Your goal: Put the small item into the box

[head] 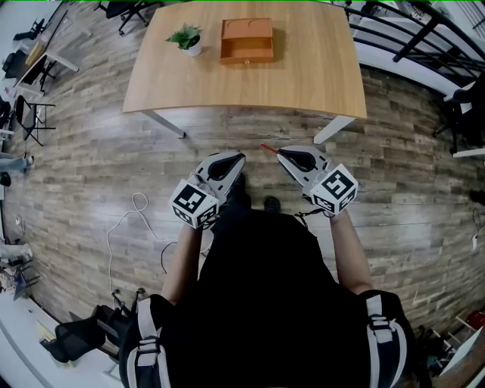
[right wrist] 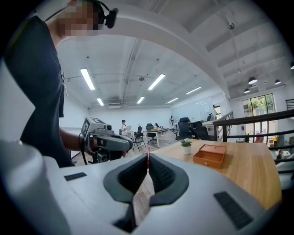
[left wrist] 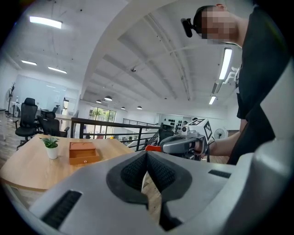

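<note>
An open orange wooden box (head: 246,42) sits at the far middle of the light wood table (head: 303,76); it also shows as the box (left wrist: 83,153) and the box (right wrist: 211,155). My right gripper (head: 279,153) is held over the floor in front of the table, shut on a thin red item (head: 268,148) that pokes out past its tips. In the right gripper view the red item (right wrist: 148,158) stands as a thin strip between the closed pads. My left gripper (head: 239,158) hangs beside it, shut with nothing in it (left wrist: 147,155).
A small potted plant (head: 187,38) in a white pot stands left of the box. Office chairs (head: 125,9) and a black railing (head: 409,34) lie beyond the table. A white cable (head: 129,223) lies on the wood floor at my left.
</note>
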Motion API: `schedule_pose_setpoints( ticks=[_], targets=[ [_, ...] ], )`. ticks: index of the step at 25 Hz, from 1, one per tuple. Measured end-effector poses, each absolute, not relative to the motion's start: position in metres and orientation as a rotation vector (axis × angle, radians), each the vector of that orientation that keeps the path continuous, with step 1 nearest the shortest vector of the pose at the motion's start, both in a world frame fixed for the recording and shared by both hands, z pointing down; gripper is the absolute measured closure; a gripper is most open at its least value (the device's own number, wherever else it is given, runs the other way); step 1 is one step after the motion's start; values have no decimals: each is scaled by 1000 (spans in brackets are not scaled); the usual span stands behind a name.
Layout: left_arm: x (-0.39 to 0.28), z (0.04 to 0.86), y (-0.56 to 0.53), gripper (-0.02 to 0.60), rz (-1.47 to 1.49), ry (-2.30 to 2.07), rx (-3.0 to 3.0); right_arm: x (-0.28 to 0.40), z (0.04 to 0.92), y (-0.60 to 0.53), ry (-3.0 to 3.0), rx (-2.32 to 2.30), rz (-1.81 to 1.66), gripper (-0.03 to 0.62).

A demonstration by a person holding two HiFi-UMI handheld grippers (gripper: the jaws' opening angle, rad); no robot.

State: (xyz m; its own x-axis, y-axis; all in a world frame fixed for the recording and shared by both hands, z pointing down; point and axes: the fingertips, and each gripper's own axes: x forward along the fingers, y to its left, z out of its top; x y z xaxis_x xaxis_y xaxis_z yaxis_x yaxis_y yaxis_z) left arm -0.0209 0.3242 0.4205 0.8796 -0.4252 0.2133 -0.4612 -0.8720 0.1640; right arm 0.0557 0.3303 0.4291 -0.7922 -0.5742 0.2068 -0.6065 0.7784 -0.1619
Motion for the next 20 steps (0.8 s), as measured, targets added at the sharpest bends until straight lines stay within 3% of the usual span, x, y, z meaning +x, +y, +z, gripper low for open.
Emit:
schedule_pose_setpoints(
  ticks=[20],
  targets=[
    [-58,418,222,558,215,-584,2841,21,431,240,-2733,1054,331,563]
  ],
)
